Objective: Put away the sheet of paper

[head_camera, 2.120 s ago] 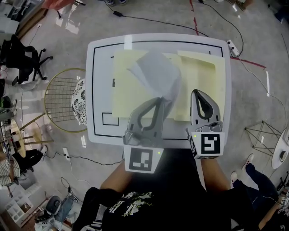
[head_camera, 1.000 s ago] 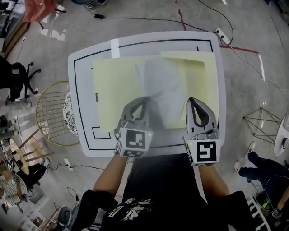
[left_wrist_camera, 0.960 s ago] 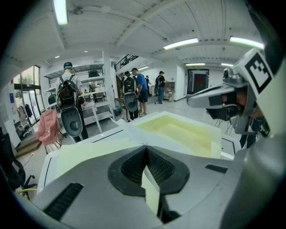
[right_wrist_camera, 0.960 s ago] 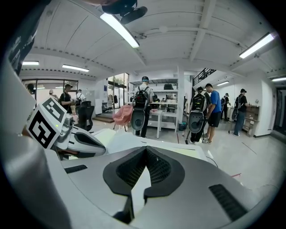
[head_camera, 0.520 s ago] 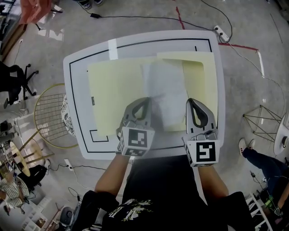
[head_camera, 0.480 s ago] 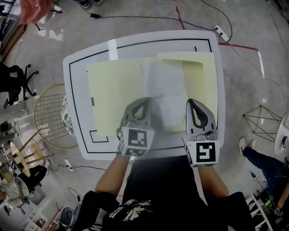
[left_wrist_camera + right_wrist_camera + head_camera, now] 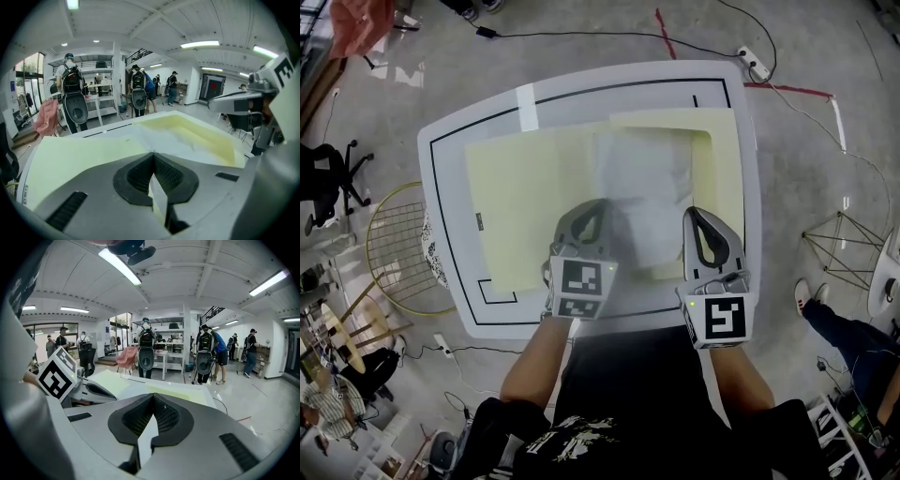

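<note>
A white sheet of paper (image 7: pixel 642 187) lies almost flat in the middle of an open pale-yellow folder (image 7: pixel 525 206) on the white table (image 7: pixel 450 122). My left gripper (image 7: pixel 596 202) is shut, its tips pinching the sheet's near left edge. In the left gripper view the jaws (image 7: pixel 153 153) meet and the paper (image 7: pixel 154 138) spreads out from them over the folder (image 7: pixel 79 154). My right gripper (image 7: pixel 696 212) hovers shut and empty at the sheet's near right corner, over the folder's right flap (image 7: pixel 722 178). The right gripper view shows the closed tips (image 7: pixel 153 394) with nothing between them.
A gold wire chair (image 7: pixel 403 244) stands against the table's left side. A black office chair (image 7: pixel 328 178) is farther left. Cables and a power strip (image 7: pixel 755 64) lie on the floor behind the table. People stand far off in both gripper views.
The sheet, held up and curled by the left gripper two seconds ago, has come down flat onto the folder. The left gripper has lowered with it; the right gripper has barely moved.
</note>
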`<state>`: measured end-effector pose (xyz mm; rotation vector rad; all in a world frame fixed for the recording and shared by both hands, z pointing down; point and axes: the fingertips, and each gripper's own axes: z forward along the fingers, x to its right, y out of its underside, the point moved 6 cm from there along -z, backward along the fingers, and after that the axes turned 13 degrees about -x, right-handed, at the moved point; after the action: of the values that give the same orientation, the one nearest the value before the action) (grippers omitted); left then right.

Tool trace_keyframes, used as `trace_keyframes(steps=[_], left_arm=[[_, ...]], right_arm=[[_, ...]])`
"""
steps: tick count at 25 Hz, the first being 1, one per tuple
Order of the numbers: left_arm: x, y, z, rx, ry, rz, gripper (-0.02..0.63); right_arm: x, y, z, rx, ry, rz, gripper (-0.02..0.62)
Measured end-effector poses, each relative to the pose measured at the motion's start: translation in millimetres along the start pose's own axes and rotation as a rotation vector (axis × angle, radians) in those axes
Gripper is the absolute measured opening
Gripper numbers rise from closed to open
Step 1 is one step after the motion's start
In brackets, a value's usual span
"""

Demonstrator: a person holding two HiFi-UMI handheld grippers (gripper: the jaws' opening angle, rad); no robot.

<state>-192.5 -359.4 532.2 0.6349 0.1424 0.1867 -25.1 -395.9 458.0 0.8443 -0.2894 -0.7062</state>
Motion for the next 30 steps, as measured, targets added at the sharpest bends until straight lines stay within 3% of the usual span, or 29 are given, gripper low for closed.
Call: trace_keyframes(steps=[9, 17, 30], left_arm=[[11, 2, 21, -0.053, 0.038, -0.063, 0.000], [23, -2, 40, -0.094, 0.054, -0.051, 0.000], [52, -15, 69, -0.153, 0.083, 0.100, 0.000]], right_arm=[[18, 7, 0, -0.014, 0.010, 0.016, -0.003], [30, 13, 0, -0.025, 0.012, 0.024, -0.003], [43, 21, 1, -0.031, 0.001, 0.023, -0.003]])
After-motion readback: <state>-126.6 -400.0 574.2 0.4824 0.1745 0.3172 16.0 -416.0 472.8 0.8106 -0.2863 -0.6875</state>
